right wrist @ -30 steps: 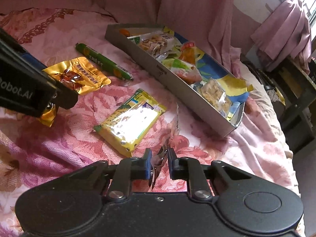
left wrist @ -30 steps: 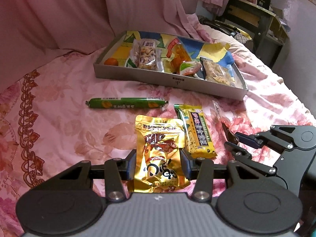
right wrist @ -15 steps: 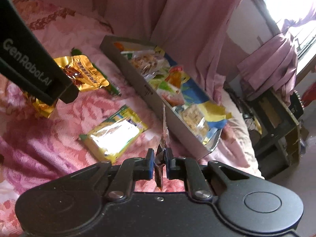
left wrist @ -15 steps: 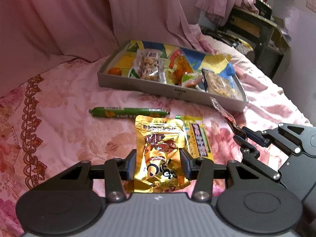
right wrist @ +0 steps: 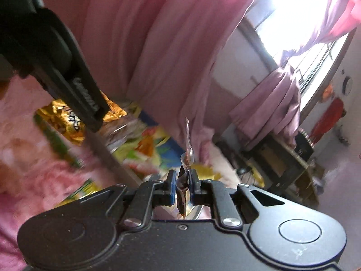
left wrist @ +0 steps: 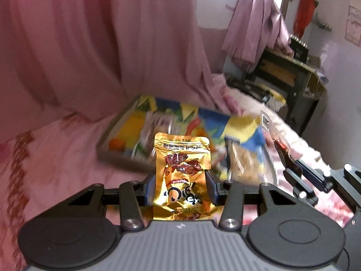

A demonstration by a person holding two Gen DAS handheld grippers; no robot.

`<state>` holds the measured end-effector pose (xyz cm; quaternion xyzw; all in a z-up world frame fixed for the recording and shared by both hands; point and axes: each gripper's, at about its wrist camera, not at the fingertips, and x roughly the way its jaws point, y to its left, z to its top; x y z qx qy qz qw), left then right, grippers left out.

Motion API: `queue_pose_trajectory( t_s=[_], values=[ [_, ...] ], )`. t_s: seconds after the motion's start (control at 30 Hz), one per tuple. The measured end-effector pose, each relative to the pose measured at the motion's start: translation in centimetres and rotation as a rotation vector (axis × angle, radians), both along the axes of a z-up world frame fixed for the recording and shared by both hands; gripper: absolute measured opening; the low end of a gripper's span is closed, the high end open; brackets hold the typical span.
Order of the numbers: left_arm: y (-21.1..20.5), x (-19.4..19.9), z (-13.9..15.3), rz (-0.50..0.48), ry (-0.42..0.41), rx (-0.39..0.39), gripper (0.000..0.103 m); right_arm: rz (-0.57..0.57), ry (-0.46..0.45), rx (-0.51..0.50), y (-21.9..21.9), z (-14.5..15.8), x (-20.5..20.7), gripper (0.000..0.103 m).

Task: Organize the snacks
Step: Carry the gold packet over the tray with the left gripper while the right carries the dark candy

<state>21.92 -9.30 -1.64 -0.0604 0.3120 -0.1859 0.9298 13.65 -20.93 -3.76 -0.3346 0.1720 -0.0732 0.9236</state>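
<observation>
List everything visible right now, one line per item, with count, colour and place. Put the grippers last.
gold pouch: one, gold with red print, held up in the left gripper, in front of the tray.
clear packet: one, clear with dark contents, pinched upright in the right gripper.
tray: one, grey walls, colourful lining, on the bedspread, holding blurred snack packs.
green stick snack: one, green, blurred, on the bedspread.
bedspread: one, pink floral, under everything.
curtain: pink, behind the tray.
desk: one, dark, far right.
left gripper: black, shut on the pouch.
right gripper: black, shut on the packet.
</observation>
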Motion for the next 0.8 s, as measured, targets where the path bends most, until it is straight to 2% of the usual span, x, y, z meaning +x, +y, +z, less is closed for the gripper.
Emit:
queue_pose_trajectory(
  t_s=[0.23,0.4,0.57,0.8],
  values=[
    [-2.0,4.9,-1.0,-0.021,-0.027,-0.043,0.050,-0.044,-0.044,0.043,-2.4,0.7,4.0,0.012],
    [-2.9,7.7,-2.7,-0.020,-0.025,-0.068,0.050,-0.076,-0.029,0.063,-3.4,-0.4,7.6,0.012],
    [-3.8,9.4,-4.2,-0.042,-0.002,-0.076,0.050,-0.121,0.006,0.097,-4.7,-2.0,10.4,0.012],
    [-5.0,10.0,-5.3,-0.083,0.017,-0.061,0.050,-0.148,0.054,0.115,-5.3,-4.1,12.0,0.012]
  ],
)
